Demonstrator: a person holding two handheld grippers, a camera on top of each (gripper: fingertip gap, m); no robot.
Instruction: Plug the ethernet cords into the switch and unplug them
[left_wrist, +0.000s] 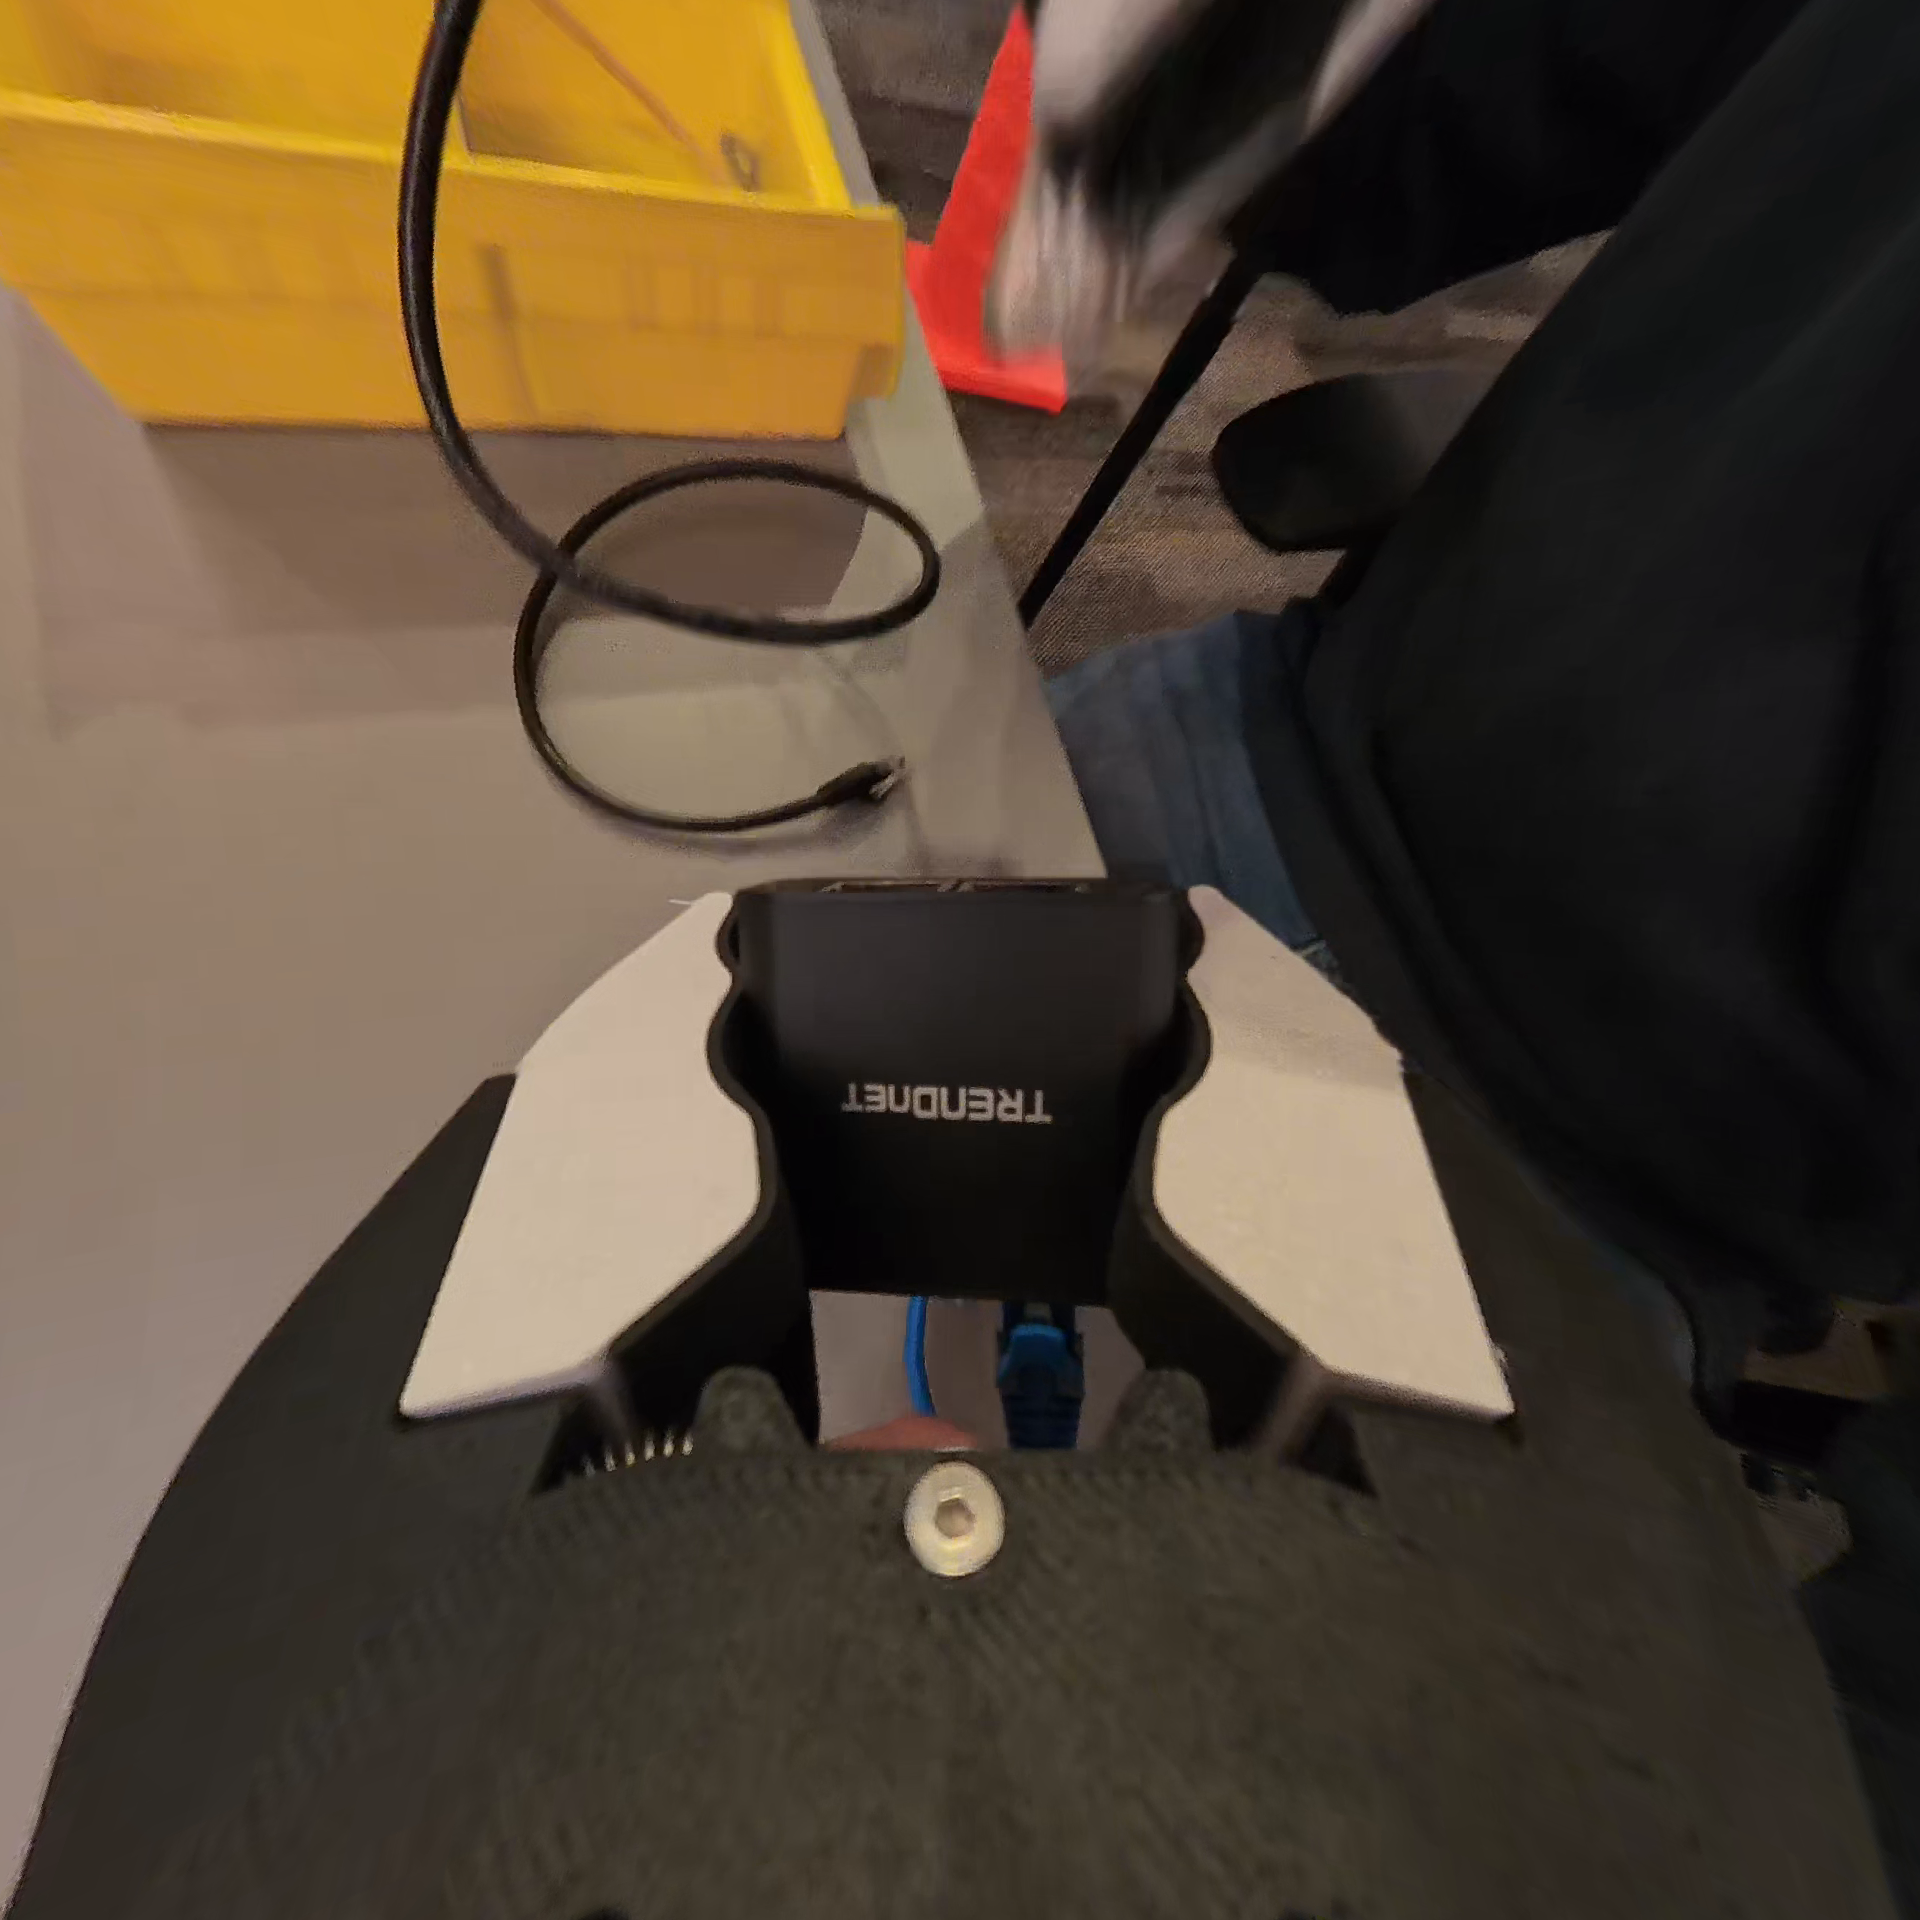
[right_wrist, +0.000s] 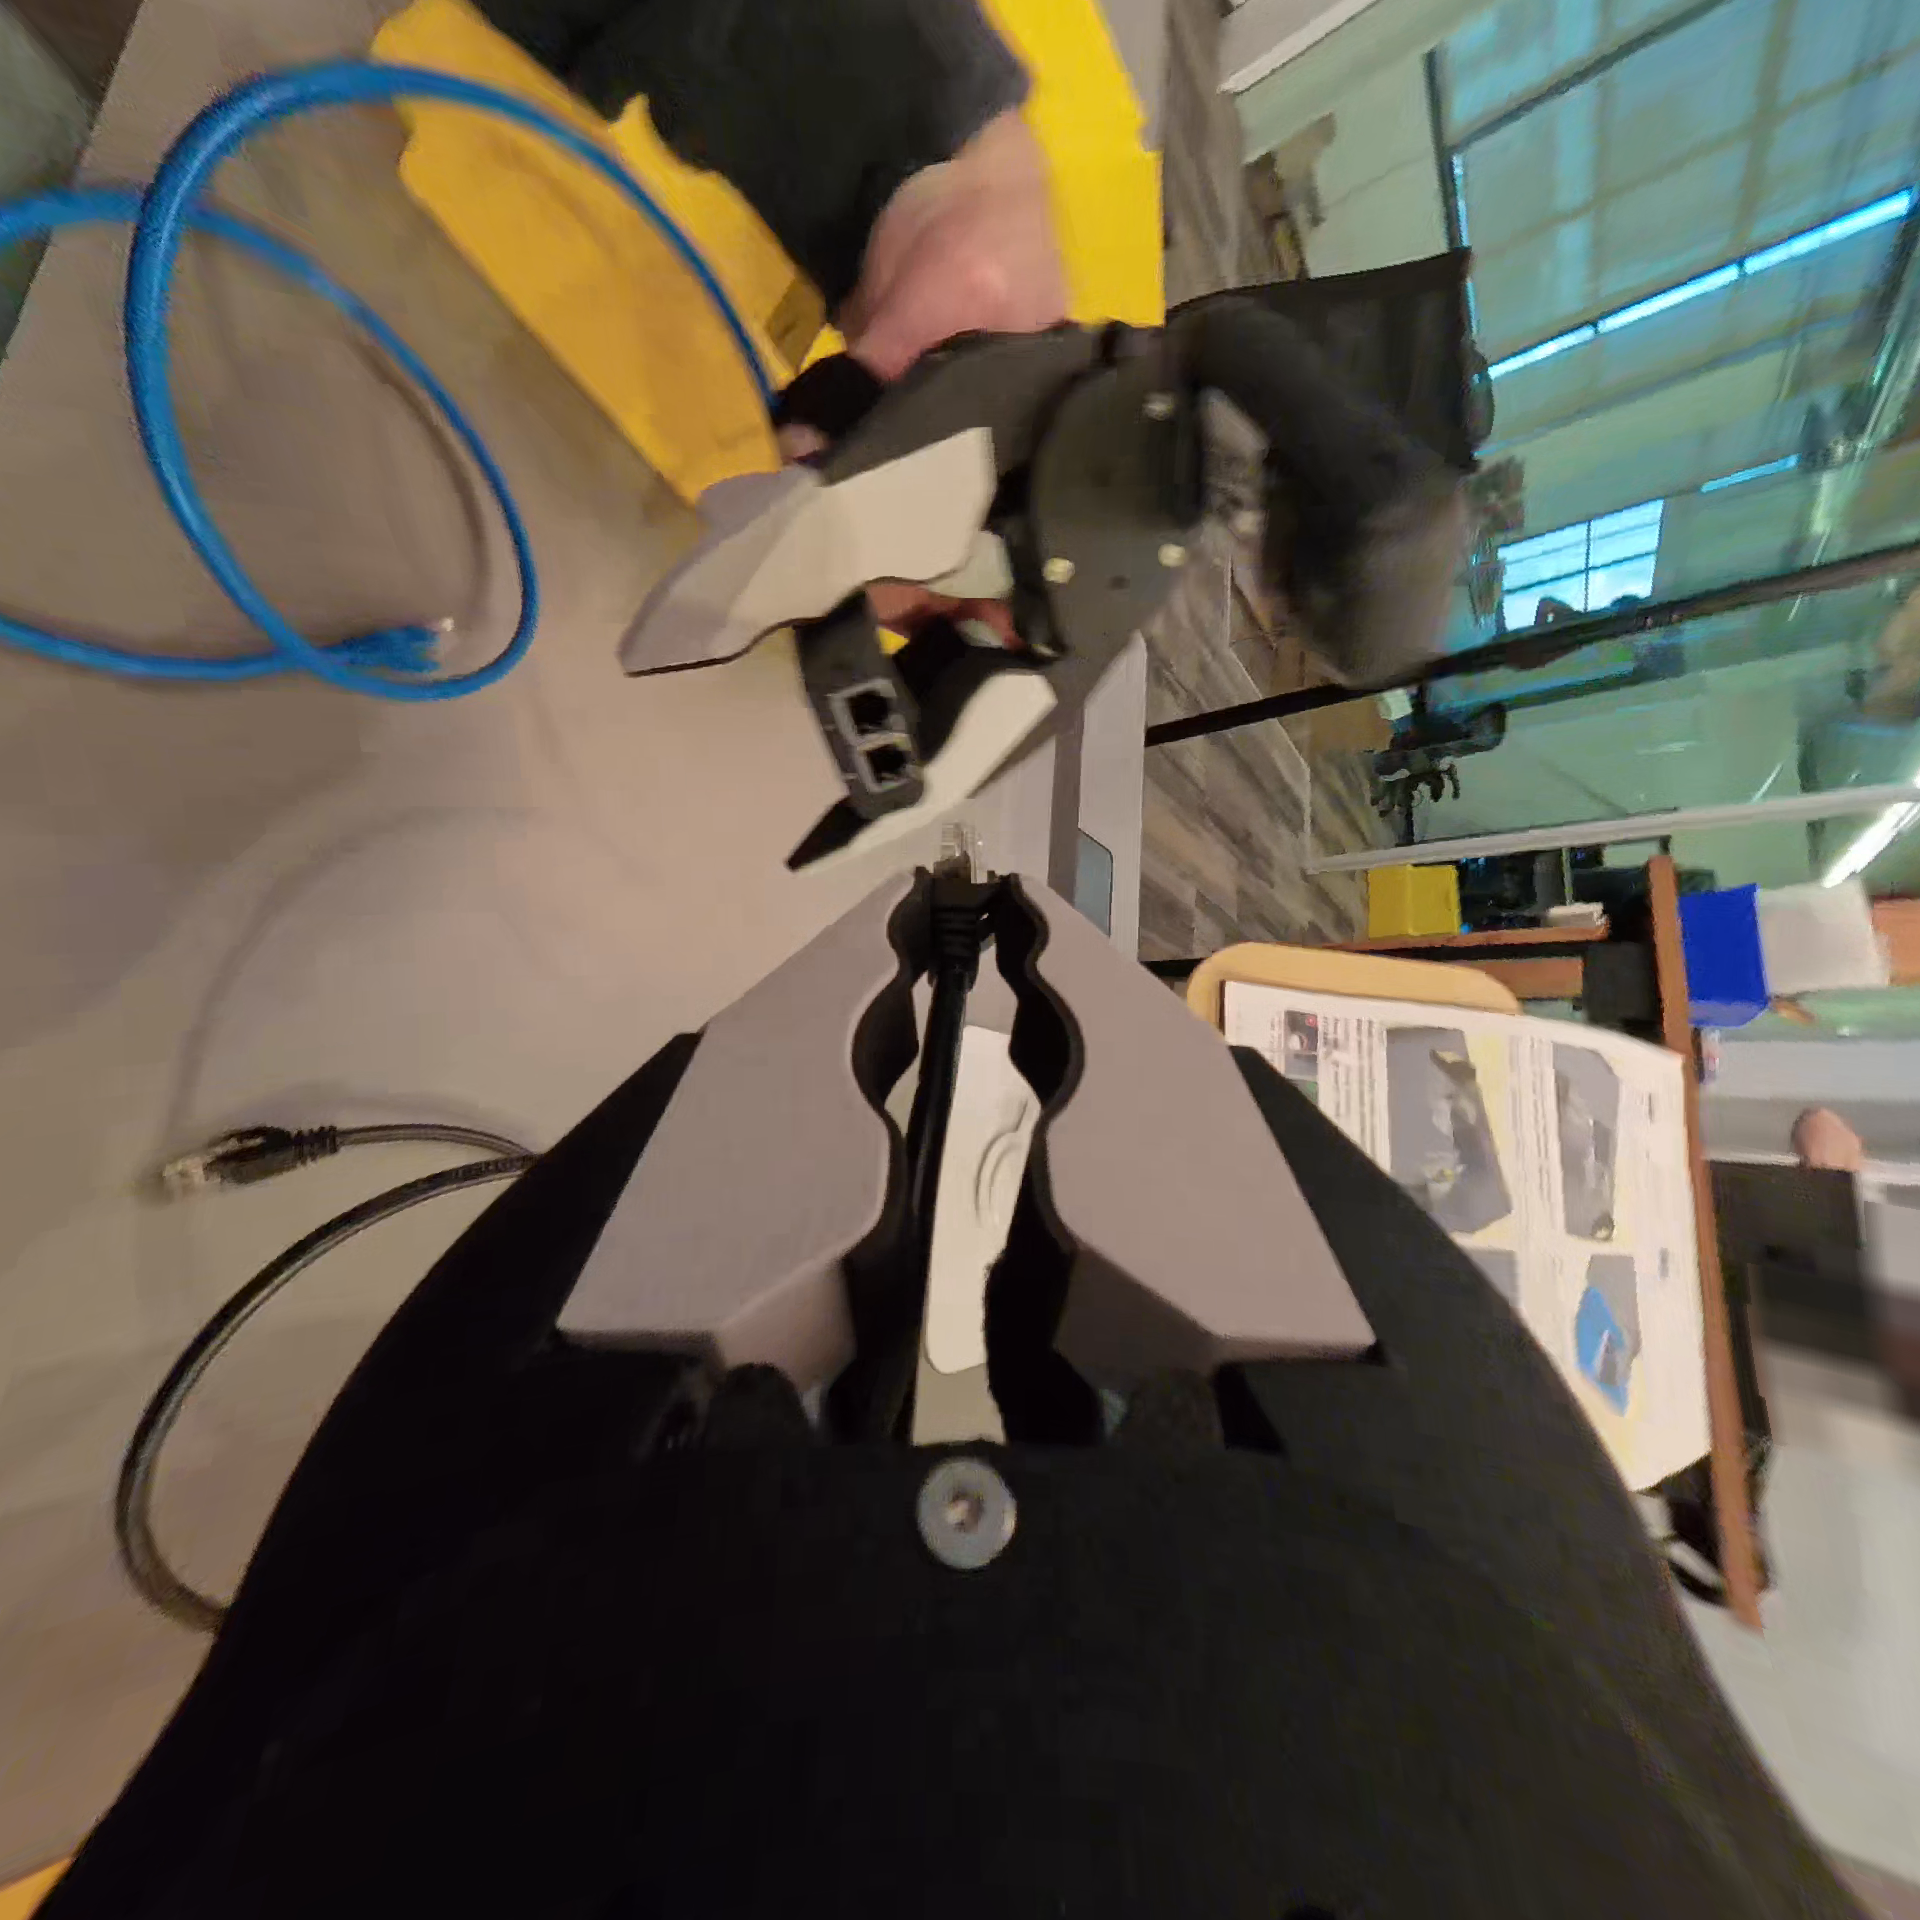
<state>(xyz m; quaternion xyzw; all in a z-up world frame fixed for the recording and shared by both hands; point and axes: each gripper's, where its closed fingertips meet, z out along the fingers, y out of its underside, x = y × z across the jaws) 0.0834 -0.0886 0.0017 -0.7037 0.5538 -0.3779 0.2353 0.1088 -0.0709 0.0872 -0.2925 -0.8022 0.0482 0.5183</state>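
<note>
My left gripper (left_wrist: 956, 904) is shut on the black switch (left_wrist: 956, 1070) and holds it above the table. In the right wrist view the switch (right_wrist: 871, 727) shows two empty ports facing my right gripper (right_wrist: 954, 883). That gripper is shut on the plug end of a black ethernet cord (right_wrist: 951, 925). Its clear tip (right_wrist: 956, 842) sits just short of the lower port, not touching. The cord's other plug (right_wrist: 249, 1148) lies on the table. A blue ethernet cord (right_wrist: 156, 343) lies looped on the table, its plug (right_wrist: 416, 644) free.
A yellow bin (left_wrist: 312, 260) stands at the back of the grey table (left_wrist: 260, 831). A red cone (left_wrist: 987, 270) is on the floor past the table edge. A person's dark clothing (left_wrist: 1610, 727) fills the right. Printed sheets (right_wrist: 1507, 1195) lie on a stand. Tip to tip, the grippers are about 9 cm apart.
</note>
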